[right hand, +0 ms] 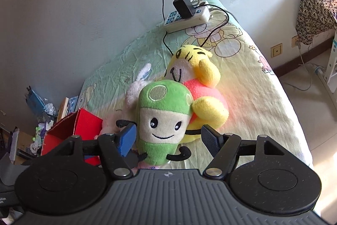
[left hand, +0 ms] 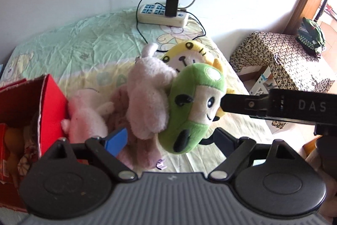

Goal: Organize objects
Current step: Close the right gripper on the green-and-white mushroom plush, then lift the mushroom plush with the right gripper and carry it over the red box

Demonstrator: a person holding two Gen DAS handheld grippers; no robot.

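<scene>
**Two sets of tongs around the green plush toy on the bed**

All places are given from the green plush toy [right hand: 163, 119], which lies on the bed [right hand: 252, 98] in a heap of soft toys.

Right tongs [right hand: 167, 139]: I have them spread fairly wide. The green toy sits between the two fingers. The blue pad [right hand: 126, 141] on one side lies against the toy's flank, or just beside it; I cannot tell whether it presses. The black pad [right hand: 210, 140] on the other side stands clear of the toy, with open space between. Nothing is gripped.

Left tongs [left hand: 168, 140]: these too are spread wide and hold nothing. Their blue pad [left hand: 117, 141] is in front of the pale pink plush toy [left hand: 147, 98] that lies touching the green toy. Their far finger is mostly hidden behind the green toy's lower end. One black finger of the right tongs [left hand: 242, 105] reaches in from the side and touches the green toy's face.

Neighbours: a yellow plush toy [right hand: 202, 77] lies just behind the green toy, touching it. A second pink plush toy [left hand: 86, 117] lies beyond the pale pink one, against the red box [left hand: 50, 111]. The box stands open, with things inside that I cannot make out. A power strip [left hand: 162, 15] with a black adapter [left hand: 171, 5] lies well behind the green toy, near the wall.
</scene>
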